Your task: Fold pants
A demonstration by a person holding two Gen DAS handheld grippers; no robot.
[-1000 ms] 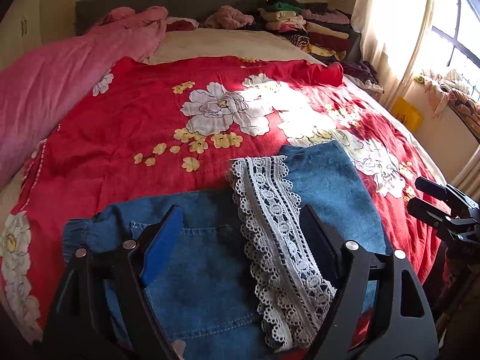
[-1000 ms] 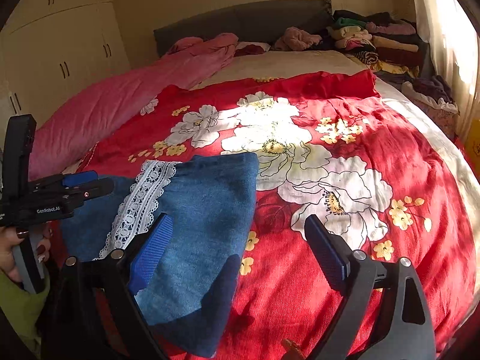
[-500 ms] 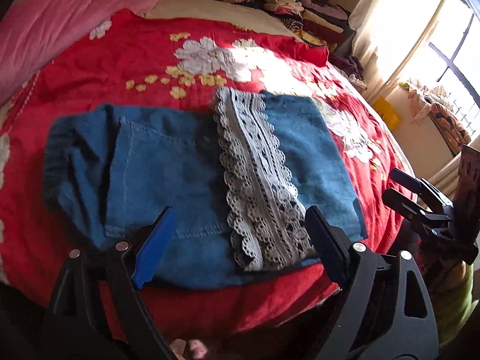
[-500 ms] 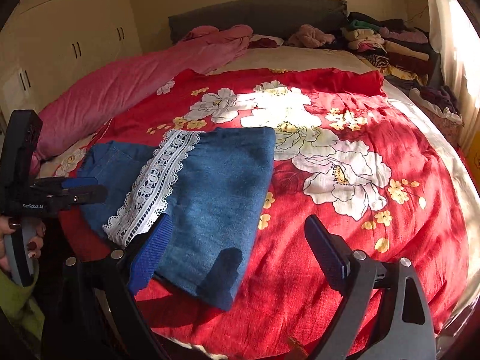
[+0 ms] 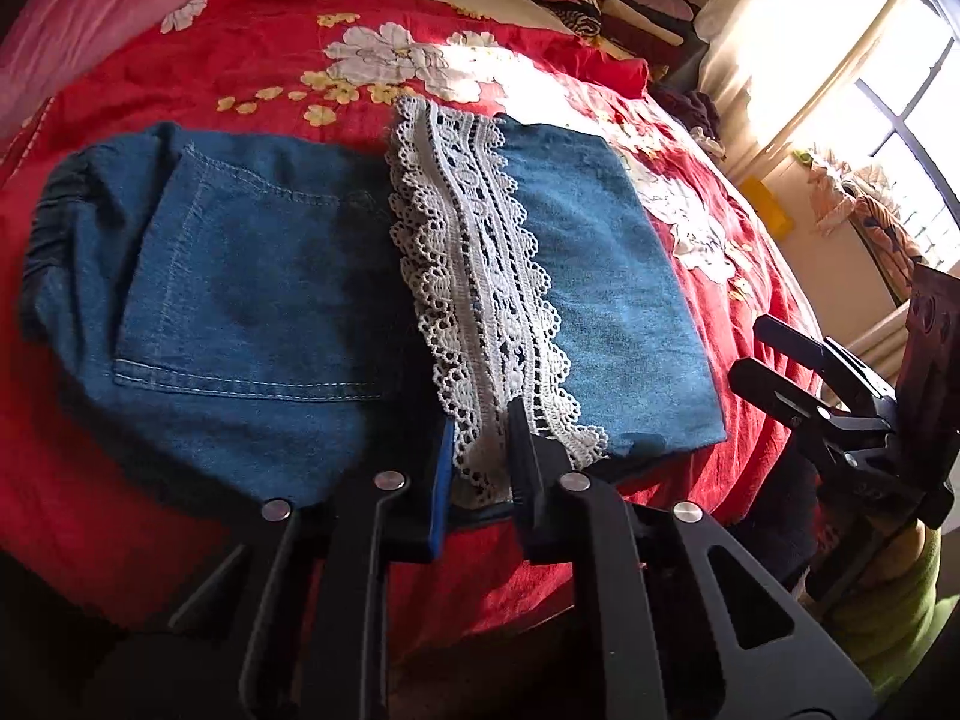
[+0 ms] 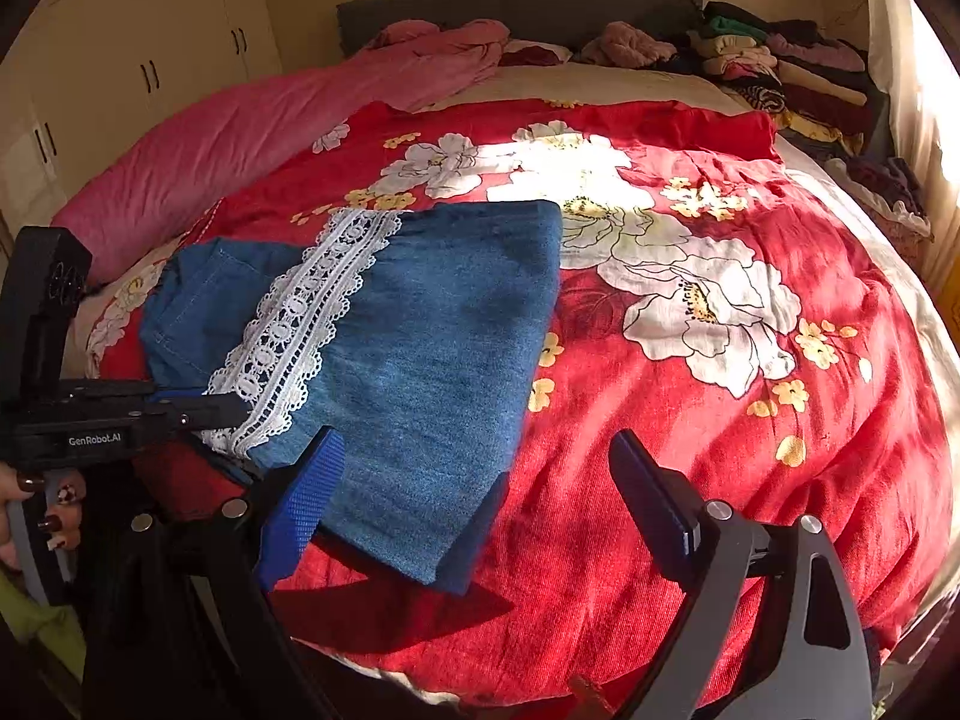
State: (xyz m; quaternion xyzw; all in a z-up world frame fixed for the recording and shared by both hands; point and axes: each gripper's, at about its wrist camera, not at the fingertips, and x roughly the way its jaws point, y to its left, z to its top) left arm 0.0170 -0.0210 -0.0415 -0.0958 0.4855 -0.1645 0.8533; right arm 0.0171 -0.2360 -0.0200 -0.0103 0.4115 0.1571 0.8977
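Left gripper (image 5: 480, 450) pinching lace trim (image 5: 480, 276) of folded pants (image 5: 252, 276); right gripper (image 6: 474, 474) spread.

The pants lie folded on the red floral bedspread (image 6: 690, 420), near its front edge. The left gripper's fingers are pressed together on the near end of the white lace trim. The right gripper hovers with fingers wide apart, left fingertip (image 6: 312, 486) over the near denim corner, holding nothing.

Hidden and cut-off parts

The left gripper (image 5: 477, 450) covers the near end of the lace trim (image 5: 474, 276); the folded pants (image 6: 420, 348) hide their own lower layers; the wardrobe (image 6: 138, 72) is cropped.
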